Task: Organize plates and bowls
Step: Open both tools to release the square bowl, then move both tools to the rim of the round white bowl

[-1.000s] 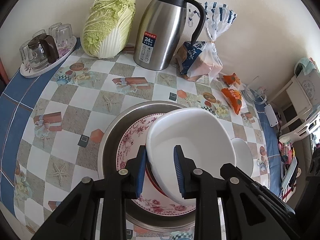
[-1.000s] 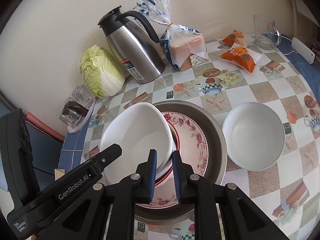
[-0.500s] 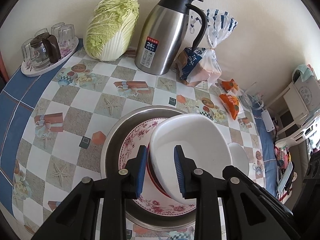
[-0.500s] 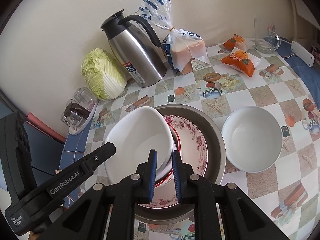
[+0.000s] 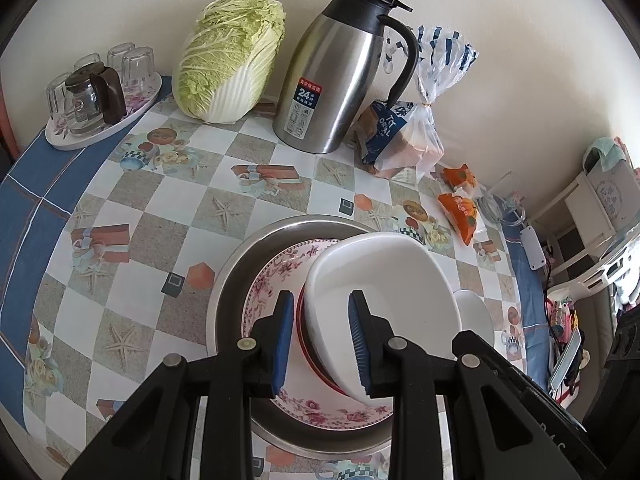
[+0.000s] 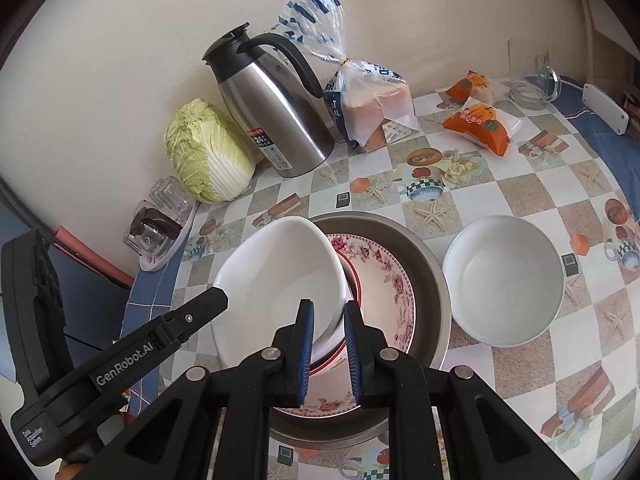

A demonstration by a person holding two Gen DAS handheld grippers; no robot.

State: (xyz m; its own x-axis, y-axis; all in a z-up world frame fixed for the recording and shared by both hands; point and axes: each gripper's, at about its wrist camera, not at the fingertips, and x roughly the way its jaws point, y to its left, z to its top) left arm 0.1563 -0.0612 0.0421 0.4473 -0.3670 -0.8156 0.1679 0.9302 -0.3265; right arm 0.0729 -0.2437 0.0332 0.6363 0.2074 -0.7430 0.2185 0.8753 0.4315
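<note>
A squarish white bowl [image 5: 380, 280] [image 6: 280, 272] is held tilted above a floral plate [image 5: 276, 288] [image 6: 388, 280] that lies in a metal basin [image 5: 236, 272] [image 6: 424, 256]. A red-rimmed dish [image 5: 302, 340] shows under the bowl. My left gripper [image 5: 320, 336] straddles the bowl's near left rim with slack on the left side. My right gripper [image 6: 327, 344] is shut on the bowl's right rim. A round white bowl [image 6: 504, 280] [image 5: 474, 312] stands on the table right of the basin.
At the back stand a cabbage [image 5: 228, 56], a steel thermos [image 5: 340, 68], a bread bag [image 5: 404, 136], orange snack packs [image 6: 480, 124] and a glass tray [image 5: 96, 100]. A glass jug [image 6: 532, 72] stands far right. The left gripper's body [image 6: 120, 352] shows in the right wrist view.
Both grippers and the white bowl have lifted slightly and the view has pulled back. The left gripper's jaws have widened a little around the rim.
</note>
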